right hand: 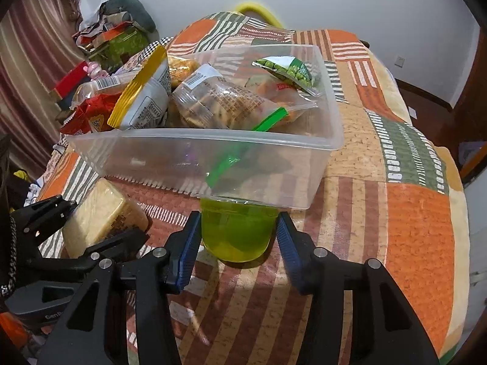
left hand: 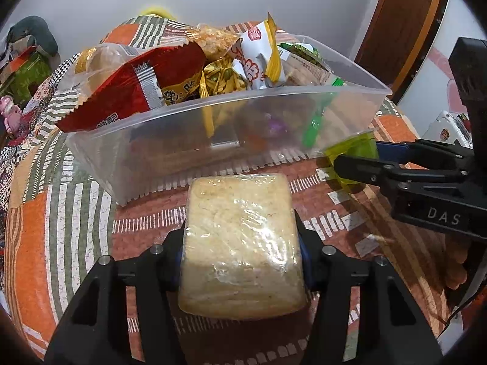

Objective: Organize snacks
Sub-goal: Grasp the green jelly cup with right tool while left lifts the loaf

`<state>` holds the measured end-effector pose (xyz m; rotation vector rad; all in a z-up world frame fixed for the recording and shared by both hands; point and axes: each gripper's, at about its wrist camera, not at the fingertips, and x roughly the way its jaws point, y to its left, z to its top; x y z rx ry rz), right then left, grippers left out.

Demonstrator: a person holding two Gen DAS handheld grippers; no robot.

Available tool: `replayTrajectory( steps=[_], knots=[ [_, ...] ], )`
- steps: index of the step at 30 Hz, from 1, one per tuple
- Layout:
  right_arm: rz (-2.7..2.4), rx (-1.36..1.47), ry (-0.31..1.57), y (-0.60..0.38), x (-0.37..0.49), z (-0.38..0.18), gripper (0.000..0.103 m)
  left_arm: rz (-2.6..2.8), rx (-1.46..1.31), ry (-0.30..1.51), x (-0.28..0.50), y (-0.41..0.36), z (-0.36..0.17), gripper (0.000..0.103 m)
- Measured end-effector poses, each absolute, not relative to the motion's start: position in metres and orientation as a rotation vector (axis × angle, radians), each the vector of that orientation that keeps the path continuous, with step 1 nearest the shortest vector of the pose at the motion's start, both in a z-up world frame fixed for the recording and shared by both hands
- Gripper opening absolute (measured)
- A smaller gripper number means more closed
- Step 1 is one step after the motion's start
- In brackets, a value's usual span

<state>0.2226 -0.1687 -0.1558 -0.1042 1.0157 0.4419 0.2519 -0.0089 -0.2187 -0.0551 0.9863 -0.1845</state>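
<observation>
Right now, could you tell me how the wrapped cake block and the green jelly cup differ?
The wrapped cake block is pale, opaque and rectangular; the green jelly cup is translucent green and round. The block lies clear of the clear bin, while the cup sits right at the bin's near wall. The left gripper presses on the block; the right gripper has a gap at one side of the cup. Both rest on the patchwork cover.

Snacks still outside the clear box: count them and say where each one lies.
2. The wrapped cake lies on the quilt before the clear box, between the left hand-held gripper's fingers. The green jelly cup sits against the box's front wall, between the right hand-held gripper's fingers.
</observation>
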Motion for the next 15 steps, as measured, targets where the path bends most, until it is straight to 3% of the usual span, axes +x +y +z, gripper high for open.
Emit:
replayTrajectory(
  steps=[15],
  knots=[
    [0.431, -0.071, 0.918, -0.19, 0.205, -0.114, 0.046, -0.169, -0.04, 0.867, 0.232, -0.009, -0.151, 0.056]
  ],
)
